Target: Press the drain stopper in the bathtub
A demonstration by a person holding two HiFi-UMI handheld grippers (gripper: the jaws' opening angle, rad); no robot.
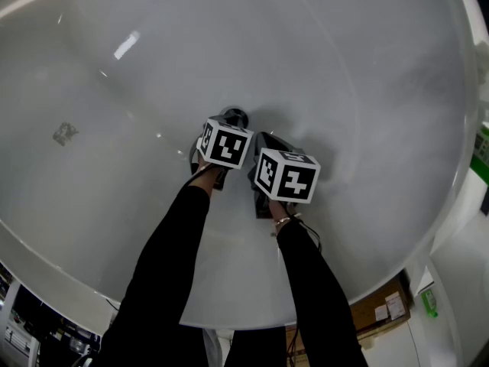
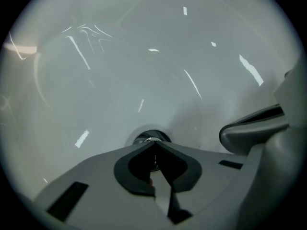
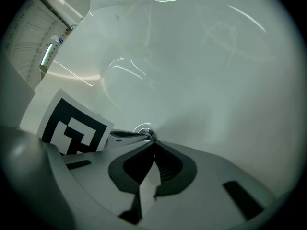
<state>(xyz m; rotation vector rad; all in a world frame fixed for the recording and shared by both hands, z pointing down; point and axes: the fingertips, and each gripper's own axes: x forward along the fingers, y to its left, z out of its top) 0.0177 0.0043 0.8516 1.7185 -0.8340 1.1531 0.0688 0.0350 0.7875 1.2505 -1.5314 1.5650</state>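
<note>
A round chrome drain stopper [image 1: 235, 118] sits at the bottom of a white bathtub [image 1: 114, 167]. My left gripper [image 1: 223, 132] is shut with nothing in it, its tips right at the stopper [image 2: 151, 138], seemingly touching its near edge. My right gripper [image 1: 263, 155] is also shut and empty, held just to the right of the left one and slightly back from the stopper [image 3: 144, 132]. In the right gripper view the left gripper [image 3: 136, 137] reaches in from the left with its tip on the stopper. Both marker cubes hide the jaws in the head view.
The tub's curved white walls rise all around, with its rim [image 1: 451, 228] at the right and near side. Outside the rim are a cardboard box [image 1: 382, 308] and a green item [image 1: 428, 300] on the floor at lower right.
</note>
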